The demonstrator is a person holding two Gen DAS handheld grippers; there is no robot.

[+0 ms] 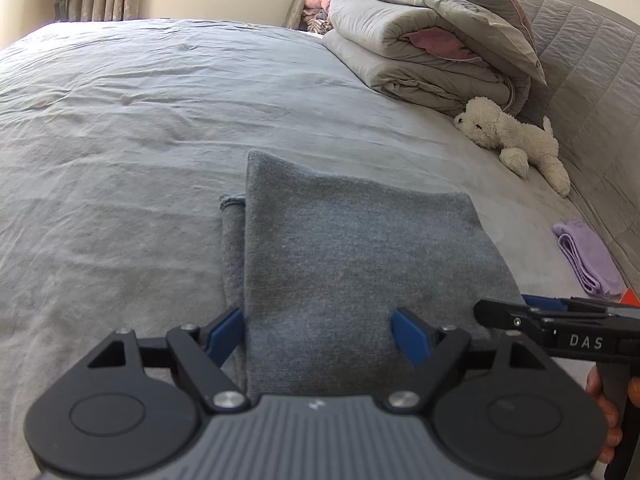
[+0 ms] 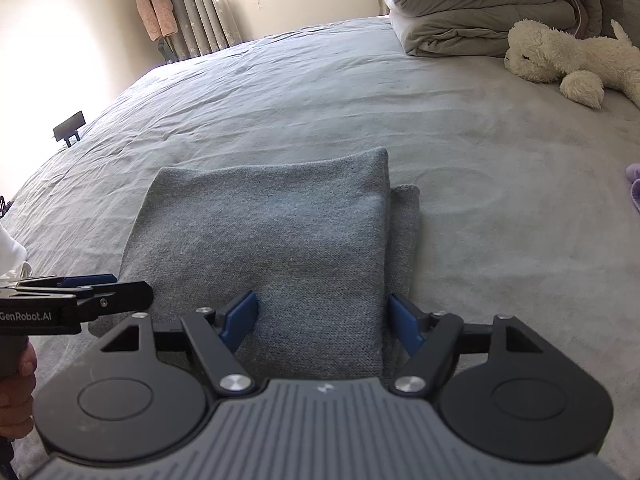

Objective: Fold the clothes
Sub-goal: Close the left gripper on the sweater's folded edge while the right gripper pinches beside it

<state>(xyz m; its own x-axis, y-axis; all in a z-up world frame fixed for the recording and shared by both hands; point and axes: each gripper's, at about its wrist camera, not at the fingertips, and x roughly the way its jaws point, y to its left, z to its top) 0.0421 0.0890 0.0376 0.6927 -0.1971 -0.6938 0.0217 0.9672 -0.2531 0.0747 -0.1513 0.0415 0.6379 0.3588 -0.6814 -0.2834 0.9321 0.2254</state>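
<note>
Folded grey knitted garment (image 1: 352, 264) lies flat on the pale grey wrinkled bedsheet (image 1: 120, 140), a narrower layer peeking out along one side. The left gripper (image 1: 320, 332) hangs over its near edge, blue pads spread wide and pressing on nothing. The right gripper (image 2: 322, 322) sits over the same near edge, jaws apart too, gripping nothing. From the left wrist view, the cream plush toy dog (image 1: 516, 140) lies at two o'clock of the garment, the stacked grey quilts (image 1: 432, 48) at one o'clock, and a small folded lilac cloth (image 1: 584, 256) at three o'clock.
</note>
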